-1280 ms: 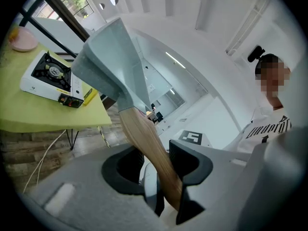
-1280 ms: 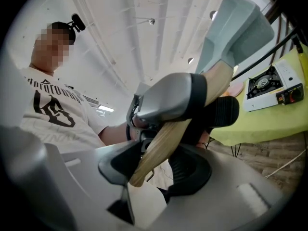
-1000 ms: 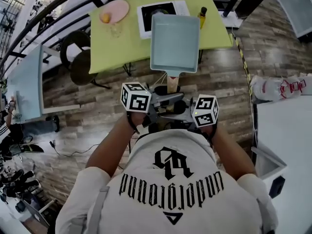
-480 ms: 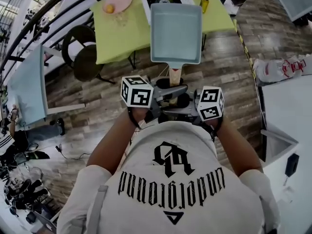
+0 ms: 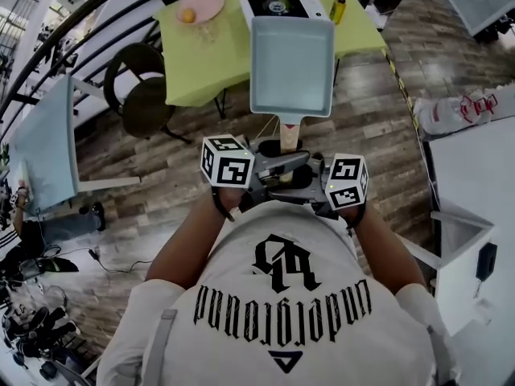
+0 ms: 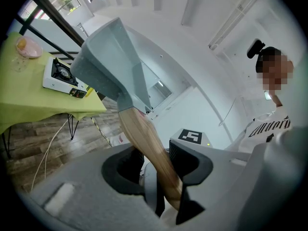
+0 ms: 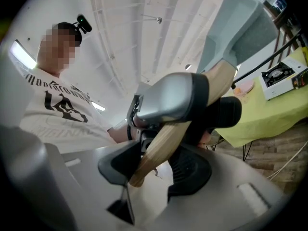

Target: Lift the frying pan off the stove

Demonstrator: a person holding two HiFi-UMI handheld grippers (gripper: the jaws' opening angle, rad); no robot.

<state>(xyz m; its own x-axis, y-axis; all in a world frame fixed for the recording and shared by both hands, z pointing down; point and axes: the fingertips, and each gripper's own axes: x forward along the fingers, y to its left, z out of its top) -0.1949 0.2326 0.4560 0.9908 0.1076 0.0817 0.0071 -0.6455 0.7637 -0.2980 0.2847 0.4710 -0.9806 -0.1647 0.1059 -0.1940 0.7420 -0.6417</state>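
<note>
Overhead, the frying pan [image 5: 291, 67] was seen held in the air, clear of the stove [image 5: 282, 5], which stood on the green table [image 5: 201, 63]. The pan's wooden handle [image 5: 290, 133] was directed toward the person, above the plank floor [image 5: 378, 119]. The left gripper [image 6: 161, 165] was clamped on this handle, the wood being pressed between its dark pads. The right gripper [image 7: 153, 163] was closed on the same handle from the opposite side. A pink plate [image 5: 199, 6] and a bottle [image 5: 339, 5] were set on the table, one on either side of the stove.
</note>
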